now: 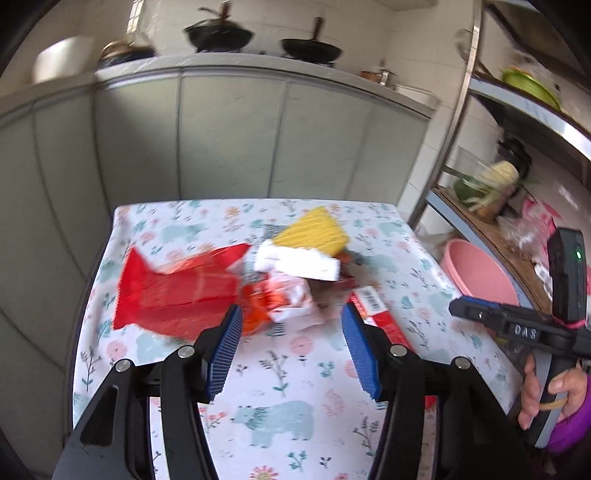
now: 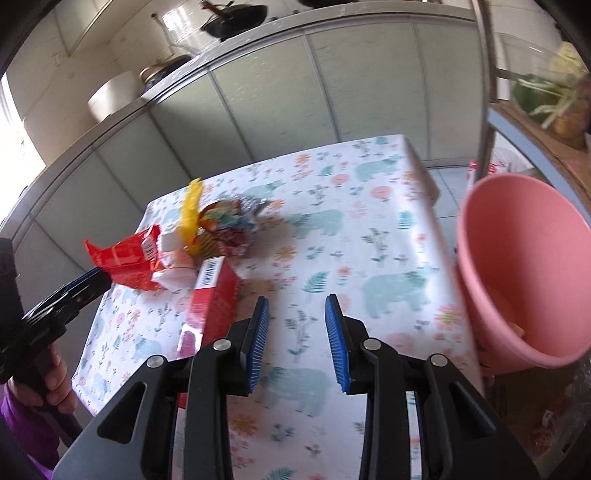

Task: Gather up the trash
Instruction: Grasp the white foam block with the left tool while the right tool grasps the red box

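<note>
Both of your grippers are empty: the left gripper (image 1: 291, 325) gapes wide just short of the trash pile (image 1: 280, 273) at the table's (image 1: 295, 369) far end, while the right gripper (image 2: 297, 325) stands part-open over bare cloth beside the pink bin (image 2: 517, 266). You're mid-approach, I'd say; next, pick one piece, perhaps the red wrapper (image 1: 177, 291), and close on it alone.

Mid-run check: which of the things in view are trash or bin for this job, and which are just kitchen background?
For the job:
red wrapper
yellow sponge
white foam block
red carton
crumpled colourful wrapper
pink bucket

Just lying about:
woks on the counter
green bowl
shelf vegetables
</note>
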{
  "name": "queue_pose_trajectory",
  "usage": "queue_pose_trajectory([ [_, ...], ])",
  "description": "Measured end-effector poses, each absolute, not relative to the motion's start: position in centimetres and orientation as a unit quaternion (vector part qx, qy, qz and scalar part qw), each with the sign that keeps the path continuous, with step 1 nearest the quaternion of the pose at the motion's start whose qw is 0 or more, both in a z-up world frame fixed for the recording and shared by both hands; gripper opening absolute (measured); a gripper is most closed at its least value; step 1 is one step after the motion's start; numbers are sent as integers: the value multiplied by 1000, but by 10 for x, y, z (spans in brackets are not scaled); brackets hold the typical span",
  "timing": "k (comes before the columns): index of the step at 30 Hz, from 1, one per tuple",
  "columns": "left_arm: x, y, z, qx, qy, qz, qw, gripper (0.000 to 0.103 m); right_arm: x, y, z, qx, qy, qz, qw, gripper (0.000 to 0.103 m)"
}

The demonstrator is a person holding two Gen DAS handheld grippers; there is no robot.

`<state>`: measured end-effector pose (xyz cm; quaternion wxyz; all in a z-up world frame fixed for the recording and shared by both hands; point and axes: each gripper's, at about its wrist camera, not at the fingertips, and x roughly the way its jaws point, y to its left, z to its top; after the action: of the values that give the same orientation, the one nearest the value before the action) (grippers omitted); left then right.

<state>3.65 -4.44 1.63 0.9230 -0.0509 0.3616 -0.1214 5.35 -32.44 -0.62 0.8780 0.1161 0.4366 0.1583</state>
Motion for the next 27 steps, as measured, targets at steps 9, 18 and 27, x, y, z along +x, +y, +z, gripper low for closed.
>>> queue_pose_trajectory([
  [9,48,-57,12,-59,368,-144,917,55,55,-298,-3,114,448,196,865,32],
  [18,86,-91,18,-47,370,-142,917,45,57,-265,-3,112,475,229,842,41],
  [27,105,-94,-2,-40,397,-120,909,15,56,-240,-11,94,496,239,830,43],
])
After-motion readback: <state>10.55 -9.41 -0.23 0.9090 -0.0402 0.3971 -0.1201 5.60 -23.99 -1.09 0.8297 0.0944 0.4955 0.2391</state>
